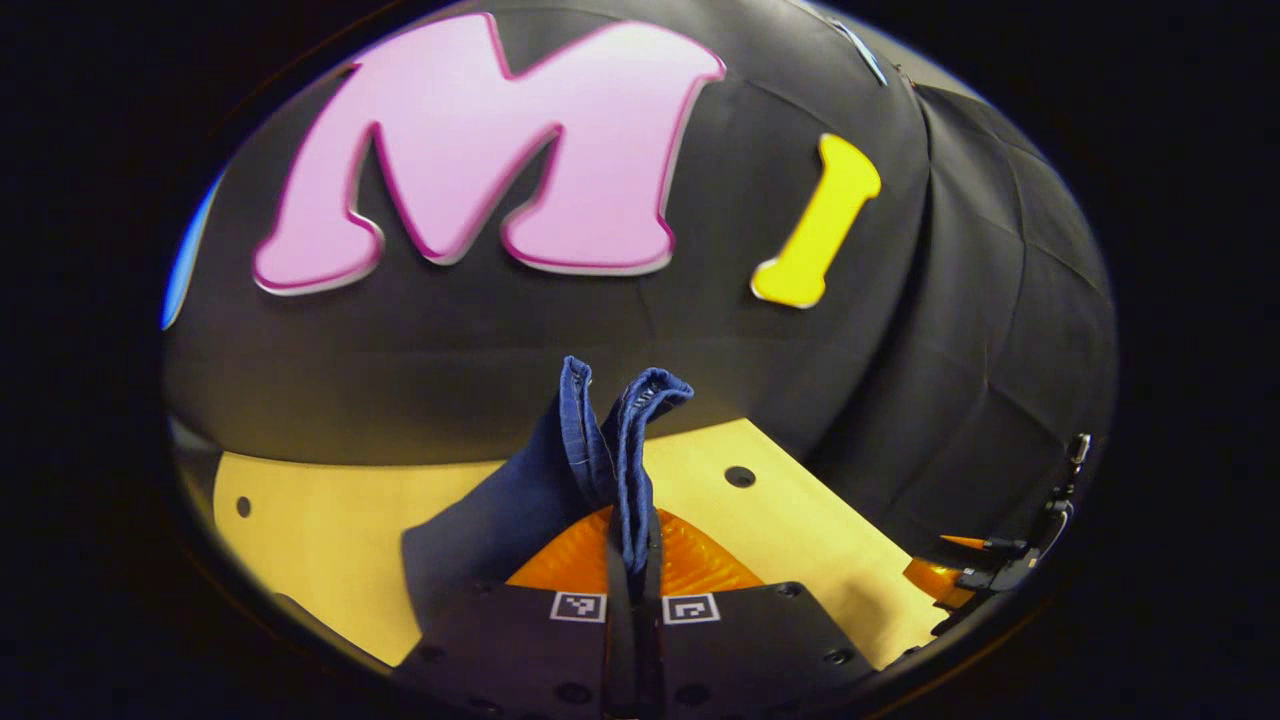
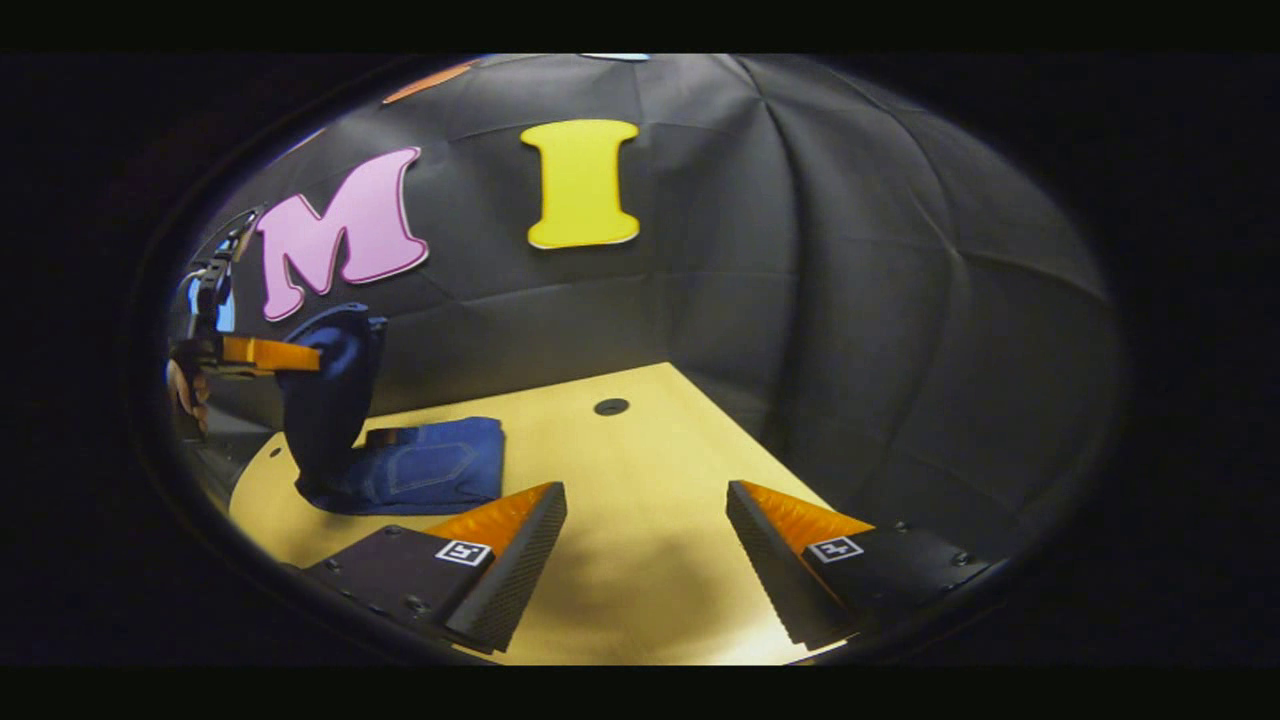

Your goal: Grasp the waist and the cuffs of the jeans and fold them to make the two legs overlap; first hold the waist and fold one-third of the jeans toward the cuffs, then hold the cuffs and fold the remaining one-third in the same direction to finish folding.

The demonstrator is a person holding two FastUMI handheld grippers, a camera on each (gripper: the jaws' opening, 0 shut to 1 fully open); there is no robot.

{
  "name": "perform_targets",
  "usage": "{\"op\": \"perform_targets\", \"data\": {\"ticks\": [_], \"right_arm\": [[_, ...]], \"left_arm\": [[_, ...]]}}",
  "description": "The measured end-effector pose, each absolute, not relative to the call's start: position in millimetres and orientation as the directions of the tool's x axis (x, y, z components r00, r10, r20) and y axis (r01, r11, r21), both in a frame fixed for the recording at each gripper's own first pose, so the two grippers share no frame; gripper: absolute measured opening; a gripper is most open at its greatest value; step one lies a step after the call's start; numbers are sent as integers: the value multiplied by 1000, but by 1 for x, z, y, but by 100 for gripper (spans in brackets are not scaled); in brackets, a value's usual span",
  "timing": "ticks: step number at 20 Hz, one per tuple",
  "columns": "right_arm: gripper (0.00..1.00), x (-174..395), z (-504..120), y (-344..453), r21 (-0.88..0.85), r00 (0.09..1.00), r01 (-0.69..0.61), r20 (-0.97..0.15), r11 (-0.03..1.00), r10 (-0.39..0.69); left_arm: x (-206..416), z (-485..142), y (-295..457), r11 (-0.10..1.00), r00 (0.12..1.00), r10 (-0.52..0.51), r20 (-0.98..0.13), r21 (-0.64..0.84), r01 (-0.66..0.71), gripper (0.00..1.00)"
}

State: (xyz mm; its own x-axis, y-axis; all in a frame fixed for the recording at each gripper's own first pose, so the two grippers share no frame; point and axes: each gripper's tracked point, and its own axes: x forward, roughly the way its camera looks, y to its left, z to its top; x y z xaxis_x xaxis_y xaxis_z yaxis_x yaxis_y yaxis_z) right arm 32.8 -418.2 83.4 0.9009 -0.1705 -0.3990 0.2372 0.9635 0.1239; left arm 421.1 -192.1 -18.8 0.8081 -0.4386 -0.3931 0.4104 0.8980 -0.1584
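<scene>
Left tool (image 1: 633, 560) clamped on the jeans (image 1: 600, 450), right tool (image 2: 645, 545) spread wide over bare surface (image 2: 640, 440).

Far left in the right gripper view: a hand (image 2: 188, 388) gripping the left tool (image 2: 270, 354), lifting one end of the jeans (image 2: 340, 400) up off the surface, the rest lying folded flat on the wood with a back pocket showing. In the left gripper view, dead centre: two hemmed denim edges poking up between the pinched orange fingers (image 1: 560, 560), fabric trailing down and left onto the surface (image 1: 320, 510). Further right, at the rim of the same view, the right tool (image 1: 985, 565), well apart. In the right gripper view, lower middle to right: both ridged fingers (image 2: 510, 540) parted, holding nothing, hovering near the folded denim but clear of it.
</scene>
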Motion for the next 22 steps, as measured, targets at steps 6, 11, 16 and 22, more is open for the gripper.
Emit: {"op": "perform_targets", "data": {"ticks": [6,11,16,22], "right_arm": [[98,8,81,-443,122,893,277,-399,953,-209],[98,2,86,-429,125,904,248,-386,961,-183],[98,-7,118,-393,111,935,168,-331,979,-123],[99,-29,179,-341,81,965,55,-260,995,-32]], "left_arm": [[433,-100,-240,906,789,-409,-458,-100,412,6],[424,-112,-268,878,758,-474,-448,-178,444,27],[395,-87,-249,881,801,-452,-393,-56,470,88],[331,-3,-191,919,893,-387,-228,-22,393,99]]}}
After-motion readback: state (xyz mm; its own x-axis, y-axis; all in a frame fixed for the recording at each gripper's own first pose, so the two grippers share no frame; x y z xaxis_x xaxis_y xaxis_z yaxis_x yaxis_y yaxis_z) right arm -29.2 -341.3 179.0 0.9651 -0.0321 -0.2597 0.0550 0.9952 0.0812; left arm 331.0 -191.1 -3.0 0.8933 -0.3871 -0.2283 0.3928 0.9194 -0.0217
